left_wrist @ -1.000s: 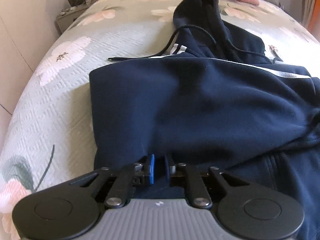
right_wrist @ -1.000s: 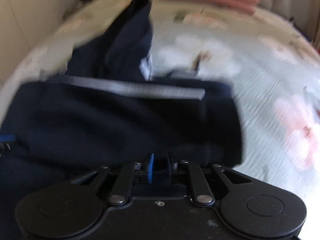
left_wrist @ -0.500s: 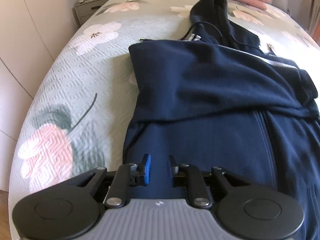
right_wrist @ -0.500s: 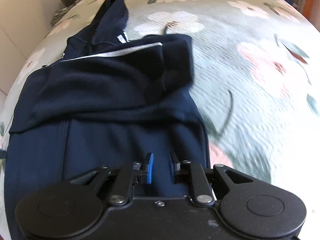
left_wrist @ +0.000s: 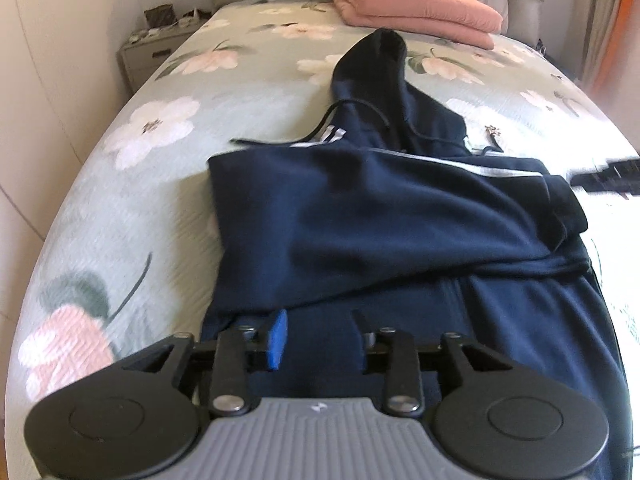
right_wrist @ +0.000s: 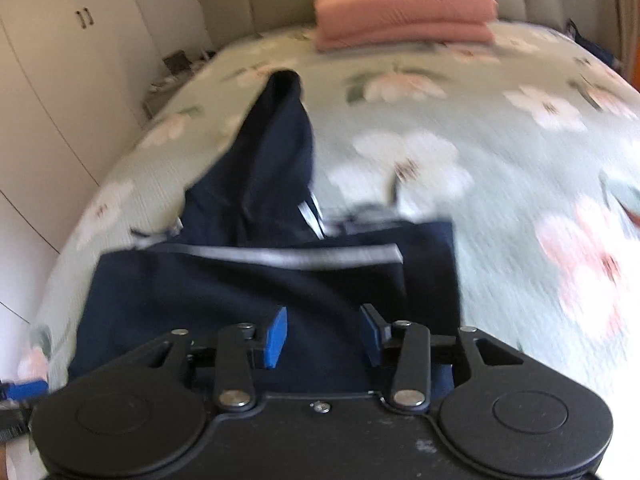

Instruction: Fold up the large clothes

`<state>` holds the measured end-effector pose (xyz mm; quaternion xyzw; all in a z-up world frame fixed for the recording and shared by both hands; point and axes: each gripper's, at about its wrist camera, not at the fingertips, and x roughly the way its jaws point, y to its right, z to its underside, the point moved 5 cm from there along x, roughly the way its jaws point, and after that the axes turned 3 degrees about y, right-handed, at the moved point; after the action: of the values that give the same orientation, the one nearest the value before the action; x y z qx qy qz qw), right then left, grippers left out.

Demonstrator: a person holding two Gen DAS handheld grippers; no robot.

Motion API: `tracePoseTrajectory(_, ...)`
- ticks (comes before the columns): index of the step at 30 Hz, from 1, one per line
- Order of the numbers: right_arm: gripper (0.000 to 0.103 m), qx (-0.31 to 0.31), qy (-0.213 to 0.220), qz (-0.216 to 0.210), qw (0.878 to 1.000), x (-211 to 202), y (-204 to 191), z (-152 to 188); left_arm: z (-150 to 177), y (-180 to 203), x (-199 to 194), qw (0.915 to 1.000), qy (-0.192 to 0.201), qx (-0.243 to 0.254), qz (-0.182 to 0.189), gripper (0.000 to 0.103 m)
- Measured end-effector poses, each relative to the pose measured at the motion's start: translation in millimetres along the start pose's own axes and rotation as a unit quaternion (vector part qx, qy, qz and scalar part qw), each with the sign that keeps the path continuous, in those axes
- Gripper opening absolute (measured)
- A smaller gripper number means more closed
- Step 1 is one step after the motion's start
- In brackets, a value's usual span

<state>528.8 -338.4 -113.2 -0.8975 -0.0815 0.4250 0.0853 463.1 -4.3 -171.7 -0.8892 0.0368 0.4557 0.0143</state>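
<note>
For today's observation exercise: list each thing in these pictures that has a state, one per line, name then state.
Navy hoodie: lying on the bed, sleeves folded across the body, hood stretched out flat.
Pink blanket: folded, at the head of the bed.
Left tool: open, nothing held, jaws just opened.
Right tool: open, nothing held, jaws just opened.

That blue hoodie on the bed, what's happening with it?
A person is folding the navy hoodie on the flowered bed with two hand-held grippers. Its sleeves lie folded across the body; the hood points toward the pink blanket. The left tool and right tool have just been opening, with nothing between their pads.
</note>
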Motion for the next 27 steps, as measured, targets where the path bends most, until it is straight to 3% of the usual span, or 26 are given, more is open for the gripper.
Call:
tracePoseTrajectory(3, 0.053, 0.003, 0.004, -0.018, 1.000, 23.8, -8.9, -24.3, -11.3, 12.8, 11.0, 1.0000, 0.005, 0.007, 0.004, 0.044)
tracePoseTrajectory(6, 0.071, 0.017, 0.002, -0.004, 1.000, 52.8, -11.5, -42.0, -19.0, 21.3, 26.9, 0.9996, 0.001, 0.027, 0.008, 0.047)
tracePoseTrajectory(10, 0.071, 0.045, -0.001, 0.013, 0.999, 88.1, -3.6, -63.7, -27.0, 21.1, 56.2, 0.9983, -0.008, 0.058, 0.003, 0.047)
tracePoseTrajectory(14, 0.071, 0.062, 0.004, 0.012, 0.998, 114.8, 0.0, -94.1, -43.6, 10.0, 76.8, 0.9989, -0.016, 0.037, 0.024, 0.047)
tracePoseTrajectory(19, 0.071, 0.033, 0.036, 0.016, 0.999, 154.5, -17.5, -144.0, -66.4, -1.4, 108.0, 0.9986, -0.017, 0.033, 0.037, 0.047)
tracePoseTrajectory(23, 0.072, 0.039, 0.054, 0.011, 0.998, 181.9, -22.6, -159.5, -81.8, -4.8, 133.2, 0.9987, -0.008, 0.033, 0.038, 0.047)
tracePoseTrajectory(27, 0.075, 0.037, 0.097, -0.002, 0.995, 193.6, -14.3, -169.7, -88.4, -7.8, 146.4, 0.9989, 0.011, 0.015, 0.043, 0.047)
